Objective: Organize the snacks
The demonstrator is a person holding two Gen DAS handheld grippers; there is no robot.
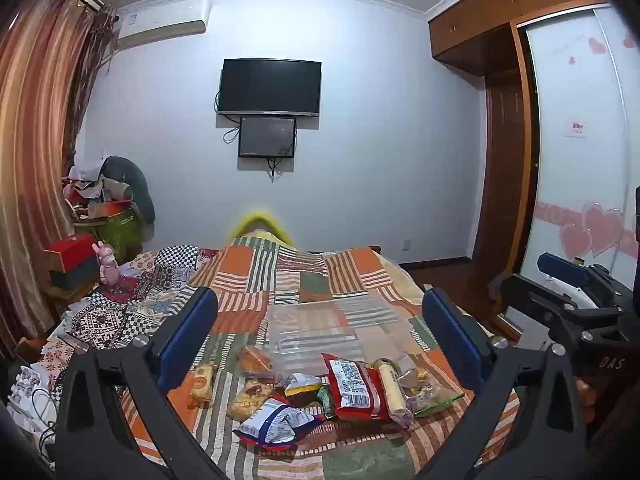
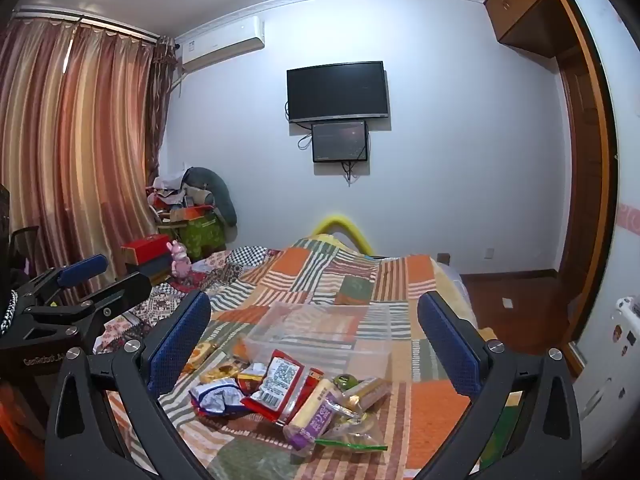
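A pile of snack packets lies on the patchwork bedspread [image 1: 280, 280]: a red packet [image 1: 354, 386] [image 2: 280, 384], a blue and white packet [image 1: 276, 424] [image 2: 216, 396], a pale stick snack [image 1: 390, 386] [image 2: 312, 404], small pastries [image 1: 250, 396] and a purple packet [image 2: 316, 424]. A clear plastic box [image 1: 320, 332] [image 2: 320, 332] stands just behind the pile. My left gripper [image 1: 320, 332] is open and empty above the pile. My right gripper [image 2: 314, 336] is open and empty above it too. Each gripper also shows in the other's view, the right [image 1: 568, 280] and the left [image 2: 80, 276].
A pink toy rabbit [image 1: 106, 266] and red boxes [image 1: 70, 252] sit at the bed's far left. Curtains [image 2: 72, 152] hang left, a wardrobe [image 1: 520, 140] stands right. Two screens [image 1: 270, 88] hang on the far wall.
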